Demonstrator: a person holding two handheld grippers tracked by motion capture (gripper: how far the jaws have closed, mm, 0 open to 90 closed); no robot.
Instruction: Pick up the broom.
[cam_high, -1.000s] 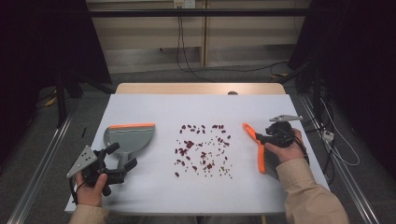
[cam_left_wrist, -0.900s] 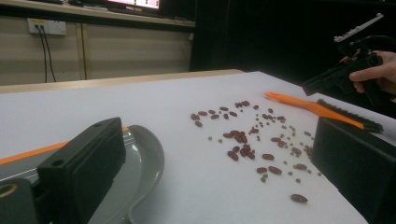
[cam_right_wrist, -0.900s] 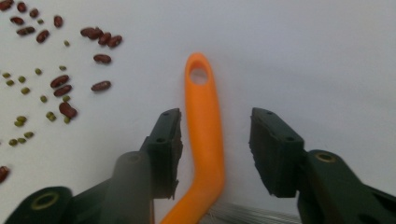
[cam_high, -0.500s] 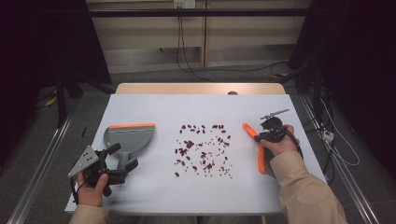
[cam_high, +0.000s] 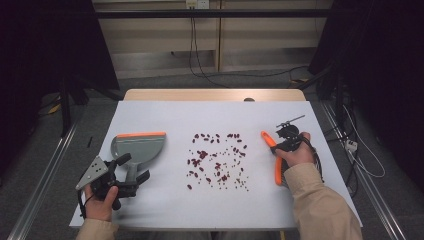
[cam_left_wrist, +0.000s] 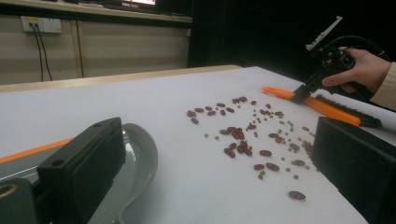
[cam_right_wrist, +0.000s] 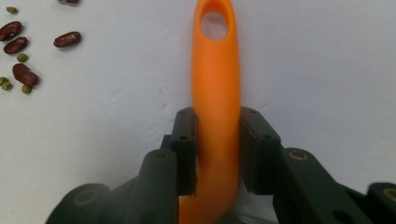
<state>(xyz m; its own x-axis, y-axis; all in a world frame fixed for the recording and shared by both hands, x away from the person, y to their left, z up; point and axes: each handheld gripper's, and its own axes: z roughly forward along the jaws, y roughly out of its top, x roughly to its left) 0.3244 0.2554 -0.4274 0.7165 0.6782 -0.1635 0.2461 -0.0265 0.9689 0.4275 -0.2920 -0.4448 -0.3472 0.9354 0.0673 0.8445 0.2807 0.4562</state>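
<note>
Right gripper (cam_right_wrist: 217, 154), its jaws just closed, pinches the orange brush handle (cam_right_wrist: 215, 93) at the table's right, beans (cam_high: 217, 160) scattered mid-table, while left gripper (cam_high: 131, 172) stands spread around the dustpan (cam_high: 137, 147) handle at near left.

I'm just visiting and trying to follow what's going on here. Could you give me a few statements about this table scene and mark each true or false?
1. The right gripper has its jaws closed on the orange brush handle. True.
2. The beans lie inside the dustpan. False: they are scattered on the white table, between dustpan and brush.
3. The dustpan has an orange front edge. True.
4. The brush is lifted high above the table. False: it lies on the table.
</note>
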